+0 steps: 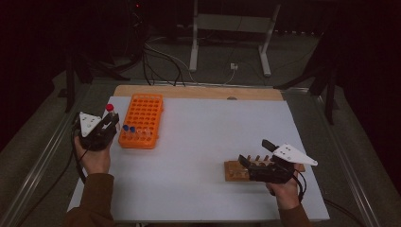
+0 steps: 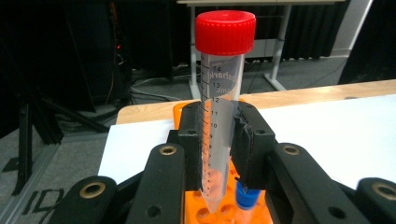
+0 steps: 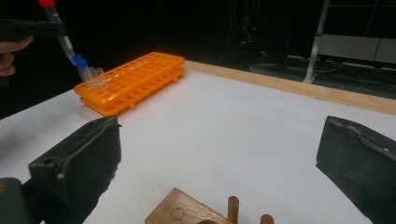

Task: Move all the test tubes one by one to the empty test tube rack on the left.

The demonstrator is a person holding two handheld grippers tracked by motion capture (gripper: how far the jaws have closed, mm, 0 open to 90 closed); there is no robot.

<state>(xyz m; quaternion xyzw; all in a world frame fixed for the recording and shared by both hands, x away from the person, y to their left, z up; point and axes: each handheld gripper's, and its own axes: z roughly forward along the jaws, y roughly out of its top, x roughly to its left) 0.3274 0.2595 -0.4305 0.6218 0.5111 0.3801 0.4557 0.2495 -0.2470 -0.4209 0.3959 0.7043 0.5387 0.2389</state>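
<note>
On the near side, a white table top (image 1: 203, 156) carries a wooden peg block (image 1: 236, 170) by the right gripper (image 1: 253, 161), whose jaws stand wide with nothing between them. Farther off, an orange rack (image 1: 144, 118) lies flat, two blue-capped tubes (image 1: 129, 128) in its near end. Left gripper (image 1: 111, 124) clamps a tube (image 2: 219, 121) above the rack's edge: clear, graduated, conical tip, red cap, upright. Beyond, wooden edge (image 1: 198, 91), grey floor, cables, white frame legs (image 1: 265, 47), dark surroundings.

Tube (image 2: 218, 121): clear, black scale marks, red cap (image 2: 225, 31). Rack (image 1: 142, 119): orange. Neighbouring tube caps (image 1: 128, 128): blue. Table top (image 1: 213, 156): white, light wood edge. Peg block (image 1: 236, 170): brown wood.
</note>
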